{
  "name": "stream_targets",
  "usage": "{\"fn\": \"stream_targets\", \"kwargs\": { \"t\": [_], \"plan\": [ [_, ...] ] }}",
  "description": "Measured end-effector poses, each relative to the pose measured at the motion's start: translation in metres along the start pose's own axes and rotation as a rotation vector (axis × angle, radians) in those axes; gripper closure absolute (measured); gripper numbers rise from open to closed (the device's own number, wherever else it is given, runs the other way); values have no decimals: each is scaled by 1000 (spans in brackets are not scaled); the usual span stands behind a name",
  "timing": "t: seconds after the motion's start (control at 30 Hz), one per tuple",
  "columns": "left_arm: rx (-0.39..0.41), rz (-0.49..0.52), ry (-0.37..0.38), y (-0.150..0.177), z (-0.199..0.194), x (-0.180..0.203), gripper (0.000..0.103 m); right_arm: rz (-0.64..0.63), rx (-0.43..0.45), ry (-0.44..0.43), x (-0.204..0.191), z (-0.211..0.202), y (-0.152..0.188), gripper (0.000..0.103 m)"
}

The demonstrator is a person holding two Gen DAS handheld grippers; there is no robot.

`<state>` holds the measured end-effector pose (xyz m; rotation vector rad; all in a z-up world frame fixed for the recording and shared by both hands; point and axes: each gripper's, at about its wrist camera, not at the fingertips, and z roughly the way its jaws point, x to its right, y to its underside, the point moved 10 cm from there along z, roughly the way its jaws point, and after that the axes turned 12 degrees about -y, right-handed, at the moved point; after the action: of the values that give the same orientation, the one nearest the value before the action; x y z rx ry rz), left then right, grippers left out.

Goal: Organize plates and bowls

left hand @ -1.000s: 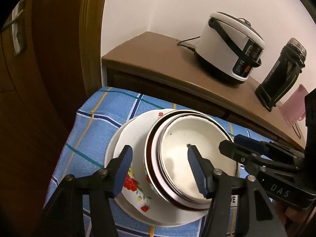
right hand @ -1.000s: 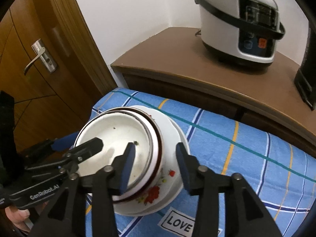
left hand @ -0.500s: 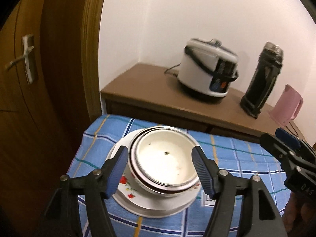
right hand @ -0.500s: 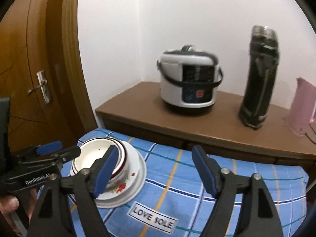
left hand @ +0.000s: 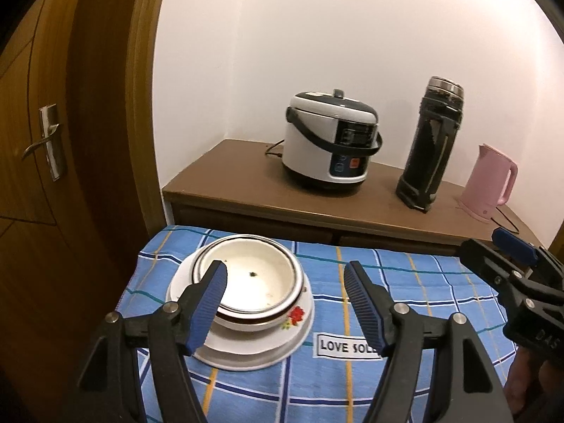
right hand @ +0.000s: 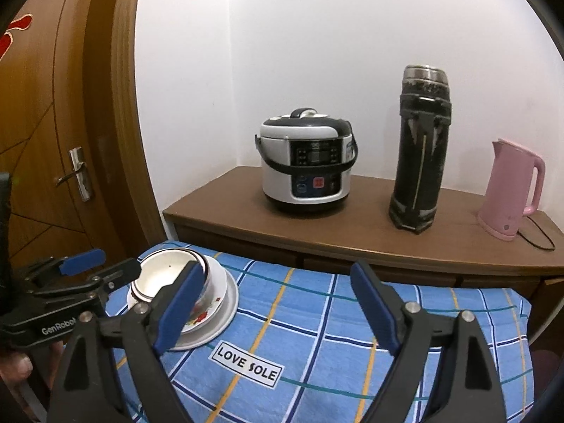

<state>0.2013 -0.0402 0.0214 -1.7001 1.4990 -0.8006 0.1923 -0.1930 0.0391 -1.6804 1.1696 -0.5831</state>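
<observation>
Stack of bowls (left hand: 248, 283) sits nested on a white floral plate (left hand: 299, 335) at the left end of the blue checked tablecloth (left hand: 405, 282), near the door. Left gripper (left hand: 285, 308): jaws spread and opening, nothing between the pads, stack just beyond them. Right gripper (right hand: 278, 308): jaws wide and opening, empty, over bare cloth right of the stack.

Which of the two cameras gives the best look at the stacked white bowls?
The left wrist view: the stacked white bowls sit near centre, interior visible. In the right wrist view they are smaller and partly hidden.
</observation>
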Motion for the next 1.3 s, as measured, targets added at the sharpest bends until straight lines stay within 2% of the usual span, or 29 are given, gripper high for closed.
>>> {"fn": "stream_targets", "kwargs": {
  "t": [0.6,1.3],
  "plan": [
    [24,61,11,6,-19,33,32,13,52,7,13,-34,0,12],
    [32,96,18,9,-21,47,32,15,59,25,21,-41,1,11]
  ]
}}
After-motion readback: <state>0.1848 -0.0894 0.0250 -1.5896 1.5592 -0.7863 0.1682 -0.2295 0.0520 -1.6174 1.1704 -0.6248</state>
